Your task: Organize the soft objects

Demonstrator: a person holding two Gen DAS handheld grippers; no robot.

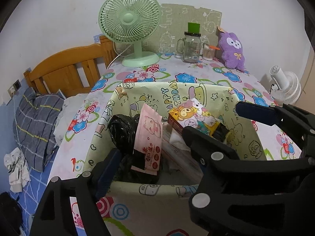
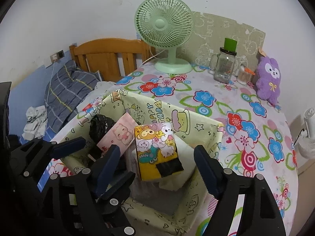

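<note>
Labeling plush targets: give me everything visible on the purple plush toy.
The purple plush toy is fuzzy, with ears, a white face patch with dark eyes, and a small yellow bow on its chest. A tan tag hangs at one ear. It sits upright at the table's far right corner, leaning on the patterned backboard, beside the cotton-swab jar. No tongs touch it.

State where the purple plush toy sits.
The purple plush toy stands at the table's far right edge, against the wall, right of the cotton swab jar in both views.

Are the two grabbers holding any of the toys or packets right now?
No, nothing is held. The left gripper and right gripper both hover open above the box.
</note>
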